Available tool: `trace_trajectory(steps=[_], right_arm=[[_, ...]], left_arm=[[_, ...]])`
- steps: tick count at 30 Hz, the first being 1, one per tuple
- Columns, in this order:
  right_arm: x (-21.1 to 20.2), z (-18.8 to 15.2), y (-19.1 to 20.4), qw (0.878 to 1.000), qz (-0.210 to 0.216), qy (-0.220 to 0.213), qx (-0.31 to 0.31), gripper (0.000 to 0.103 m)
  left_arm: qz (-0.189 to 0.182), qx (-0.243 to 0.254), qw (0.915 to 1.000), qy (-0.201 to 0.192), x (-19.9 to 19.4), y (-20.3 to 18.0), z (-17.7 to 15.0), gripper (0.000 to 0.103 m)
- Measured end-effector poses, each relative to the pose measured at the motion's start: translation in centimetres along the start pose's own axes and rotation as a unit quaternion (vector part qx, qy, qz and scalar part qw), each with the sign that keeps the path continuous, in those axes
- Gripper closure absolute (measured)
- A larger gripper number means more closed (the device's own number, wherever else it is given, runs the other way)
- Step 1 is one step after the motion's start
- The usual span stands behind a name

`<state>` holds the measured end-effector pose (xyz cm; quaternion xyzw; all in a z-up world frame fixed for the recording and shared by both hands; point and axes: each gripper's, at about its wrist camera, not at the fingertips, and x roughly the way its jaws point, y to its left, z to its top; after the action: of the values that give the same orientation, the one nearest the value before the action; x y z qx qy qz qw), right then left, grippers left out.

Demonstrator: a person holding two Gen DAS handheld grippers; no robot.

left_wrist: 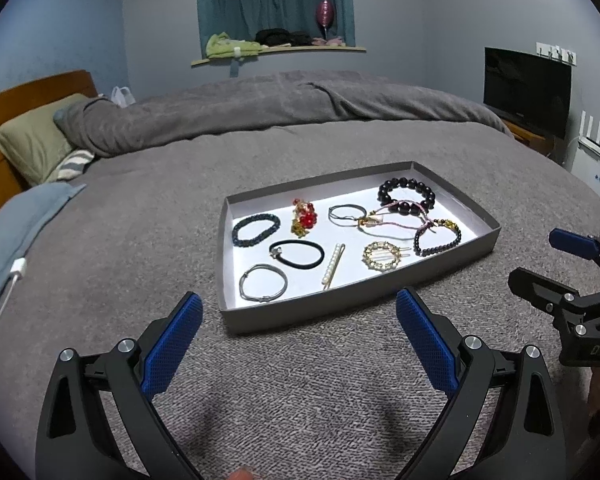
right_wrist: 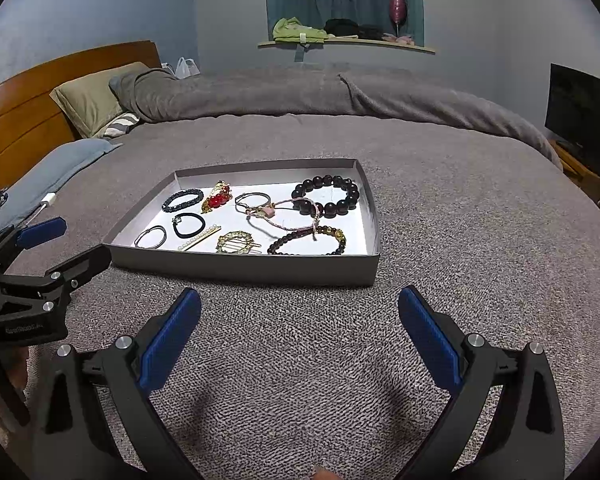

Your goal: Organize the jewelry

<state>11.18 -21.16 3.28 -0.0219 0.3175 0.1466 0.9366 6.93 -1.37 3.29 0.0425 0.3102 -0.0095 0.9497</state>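
**A:** Where does everything stand?

**B:** The shallow grey cardboard tray (left_wrist: 452, 184) sits on the grey blanket of the bed (left_wrist: 300, 380), just ahead of me. All the jewelry I can see is inside it. My left gripper (left_wrist: 298, 338) and my right gripper (right_wrist: 300, 334) both hang above the blanket short of the tray's near wall, jaws spread wide, holding nothing.

**A:** So what needs sorting?

**B:** Judging from here, the tangle on the right side of the tray. The thin pink cord bracelet (right_wrist: 288, 216) lies across the small dark bead bracelet with yellow beads (right_wrist: 308, 242) and touches the large black bead bracelet (right_wrist: 326, 198). The left half looks tidy: the dark blue bead bracelet (left_wrist: 256, 230), the red and gold beaded ornament (left_wrist: 303, 218), the black elastic hair tie (left_wrist: 298, 254), the silver wire bangle (left_wrist: 263, 283), the pearl hair pin (left_wrist: 333, 266) and the round gold hair clip (left_wrist: 382, 256) mostly lie apart.

**A:** How would you go about it well?

**B:** I'd come in over the wall, not through it; the tray is light and will probably slide on the blanket. I'd take the cord at a free stretch with the right gripper, lifting slowly in case it snags. My left gripper could steady the bead bracelet beneath.
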Motion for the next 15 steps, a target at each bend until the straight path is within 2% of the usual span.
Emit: trace_trajectory(steps=[7,9,11,13,15], right_arm=[[1.1,0.2,-1.0,1.0,0.002,0.011,0.014,0.006],[1.5,0.7,-2.7,0.999,0.0,0.013,0.033,0.006],[1.9,1.3,-5.9,0.997,-0.023,0.008,0.07,0.006],[2.7,1.3,-11.0,0.989,-0.079,0.02,0.122,0.006],[3.7,0.6,-15.5,0.977,-0.13,0.044,0.161,0.006]], left_arm=[[0.005,-0.004,0.9999,0.009,0.7,0.8,0.1,0.006],[0.022,-0.015,0.9996,0.012,1.0,2.6,0.5,0.006],[0.027,-0.062,0.9975,0.021,1.3,6.2,1.3,0.005],[0.018,-0.122,0.9913,0.046,2.7,10.9,1.8,0.005],[0.06,-0.158,0.983,0.071,4.9,16.4,2.0,0.005]])
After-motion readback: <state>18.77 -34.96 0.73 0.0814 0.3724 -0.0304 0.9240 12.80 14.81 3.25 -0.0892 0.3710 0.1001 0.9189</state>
